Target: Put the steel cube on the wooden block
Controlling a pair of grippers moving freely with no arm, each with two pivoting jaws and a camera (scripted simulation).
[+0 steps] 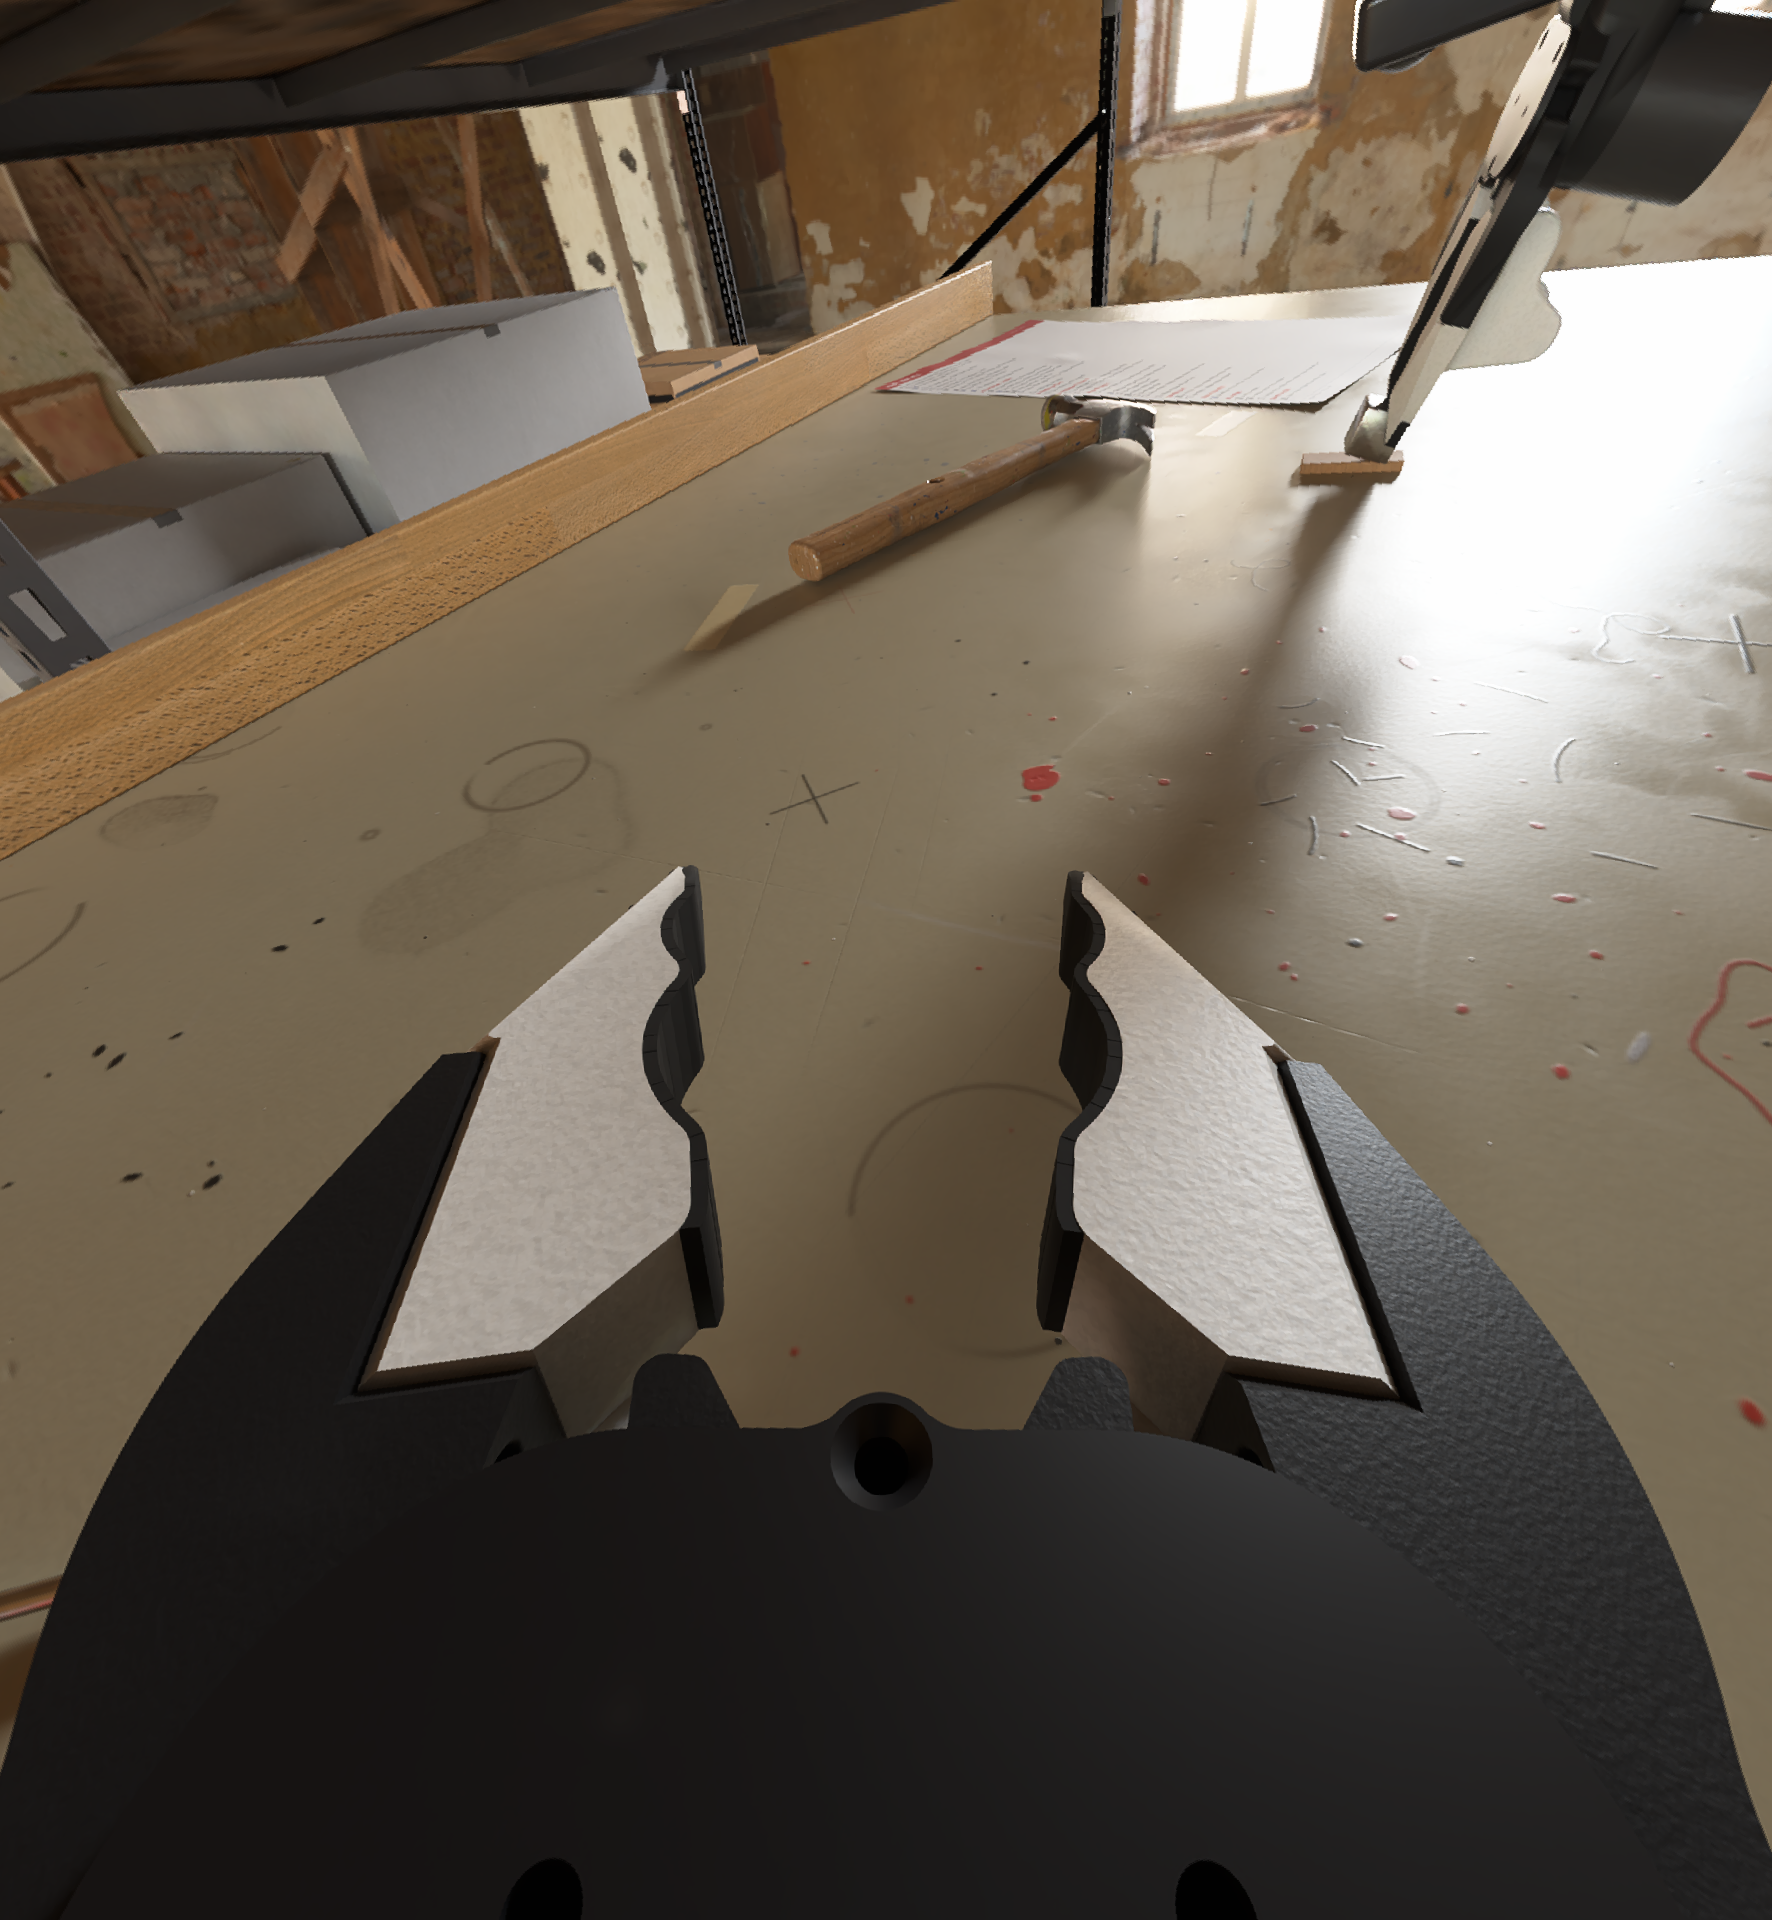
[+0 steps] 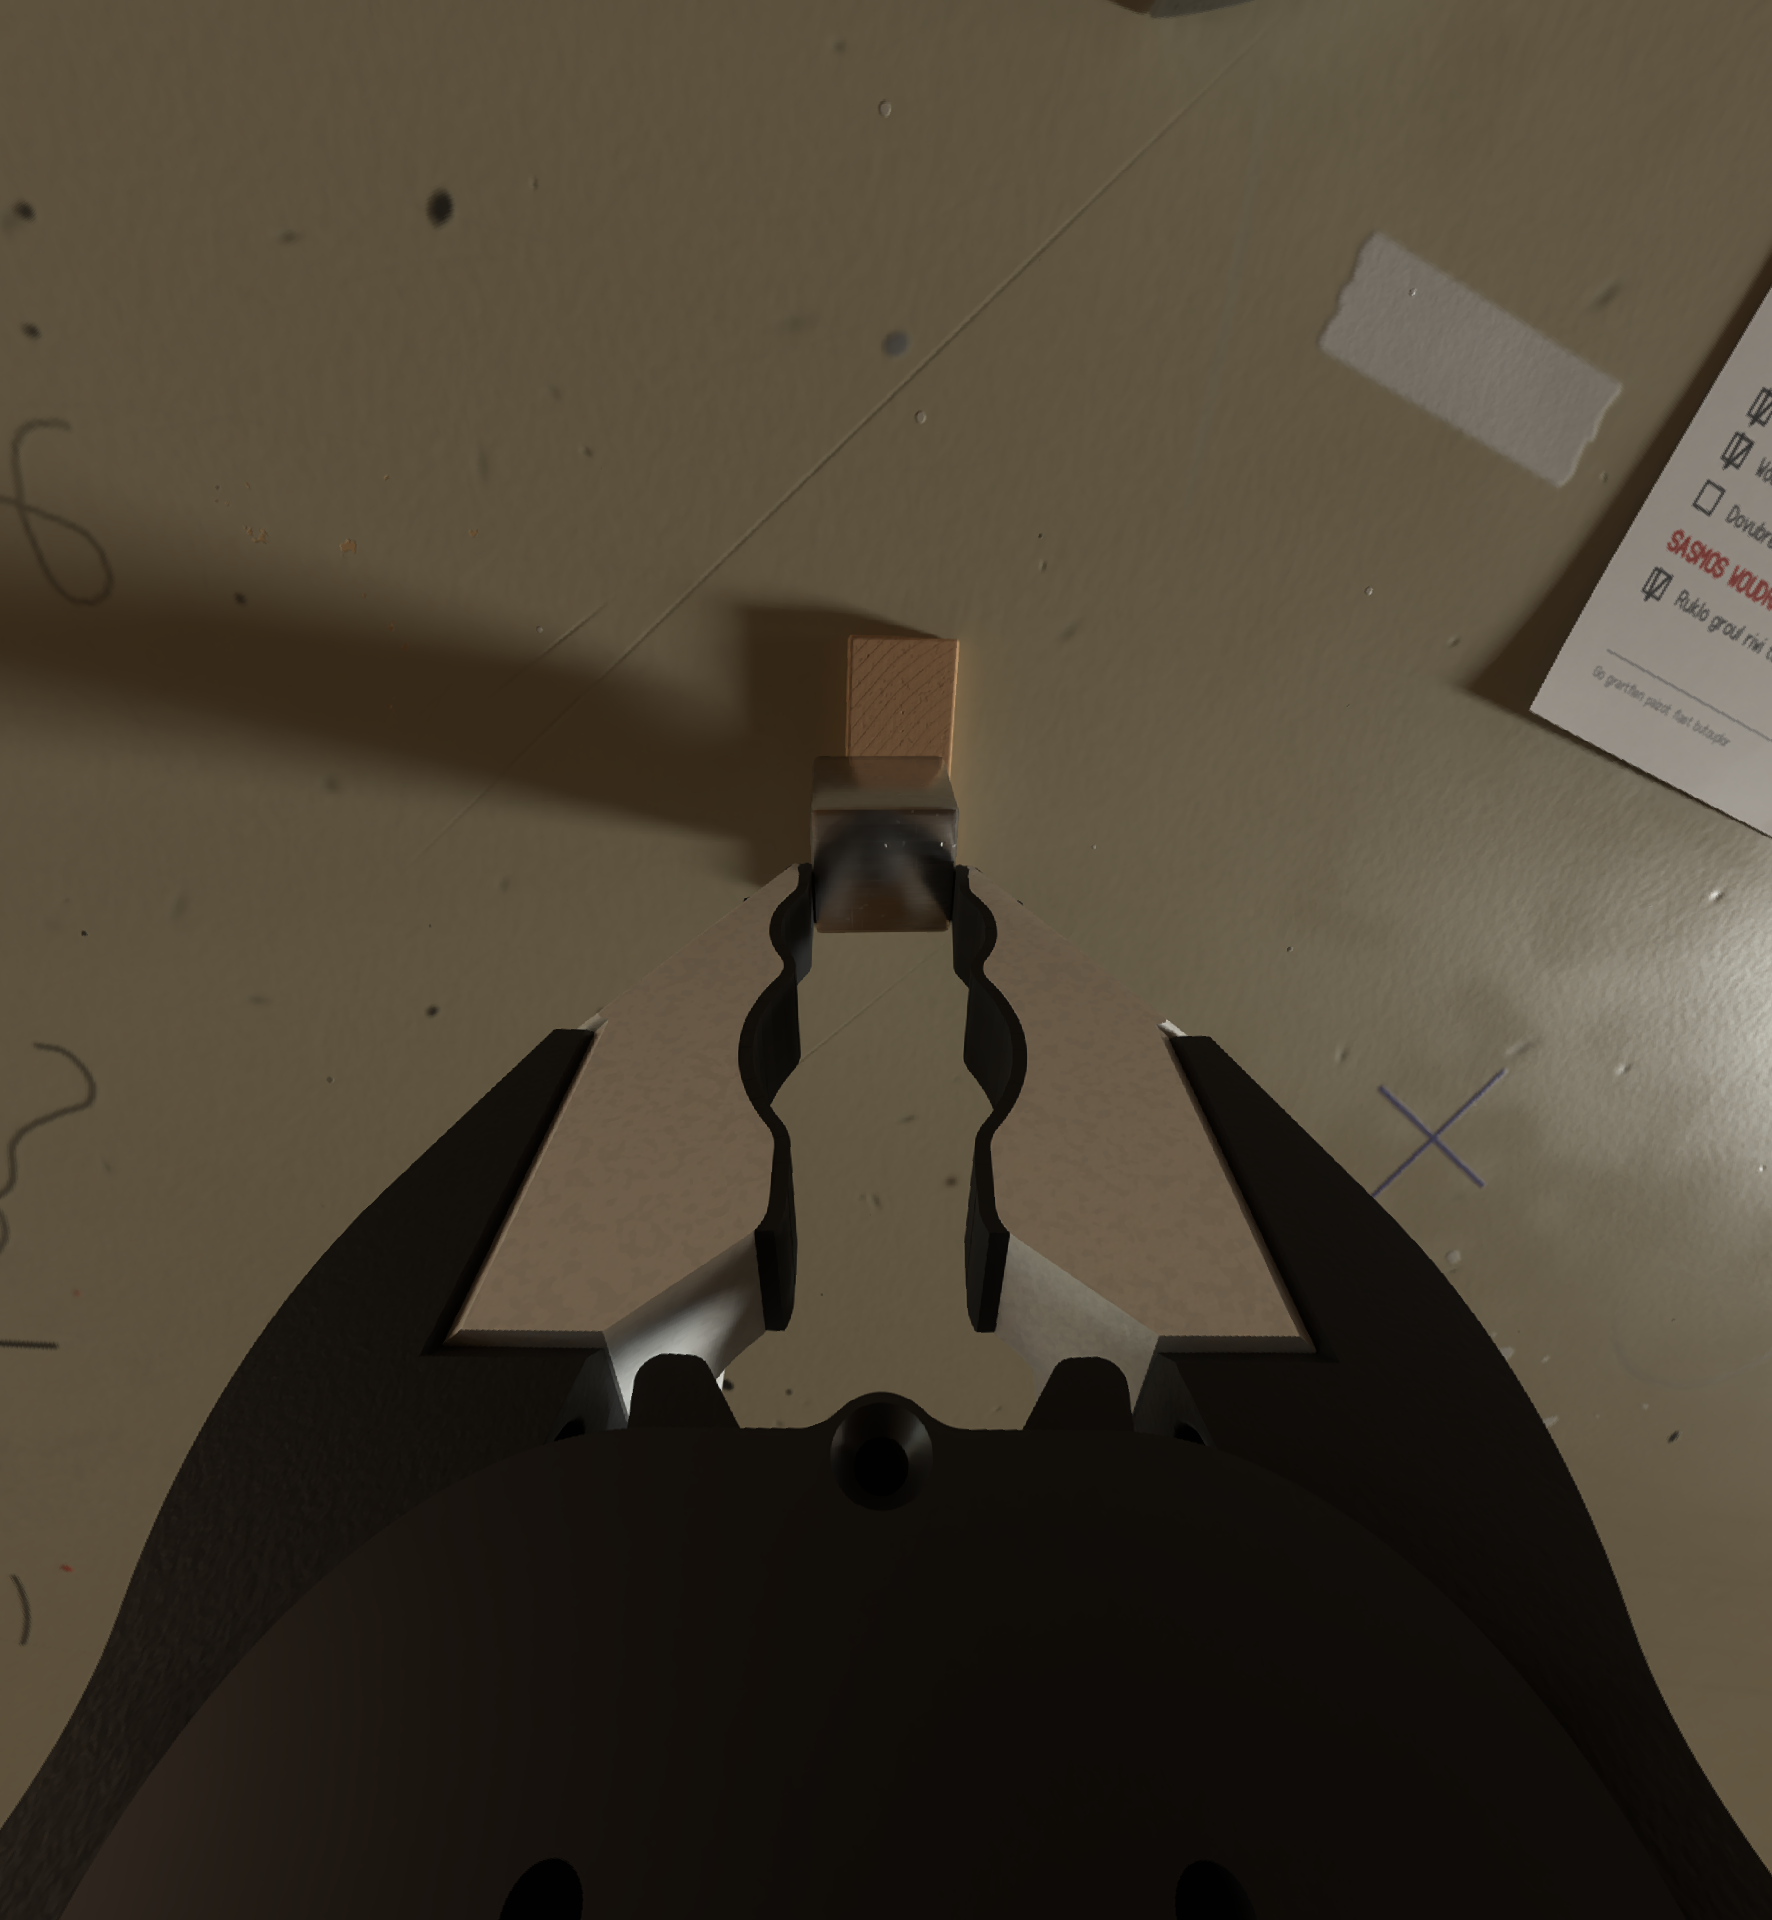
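Note:
In the right wrist view my right gripper point(image 2: 882, 894) is shut on the steel cube point(image 2: 882, 847), a small shiny grey cube held at the fingertips. The cube sits over the near end of the flat pale wooden block point(image 2: 901, 694), which lies on the bench. I cannot tell whether the cube touches the block. In the left wrist view my left gripper point(image 1: 880, 878) is open and empty, low over the bench. Far off at the upper right the right gripper point(image 1: 1381, 421) stands over the wooden block point(image 1: 1349, 470) with the cube point(image 1: 1365, 428) at its tip.
A hammer point(image 1: 975, 483) with a wooden handle lies on the tan bench point(image 1: 861, 675). A printed sheet point(image 1: 1152, 364) lies behind it and shows at the right point(image 2: 1734, 540). A tape strip point(image 2: 1469, 358) lies near the sheet. A wooden rail point(image 1: 446, 582) borders the bench's left, with white boxes point(image 1: 394, 384) beyond.

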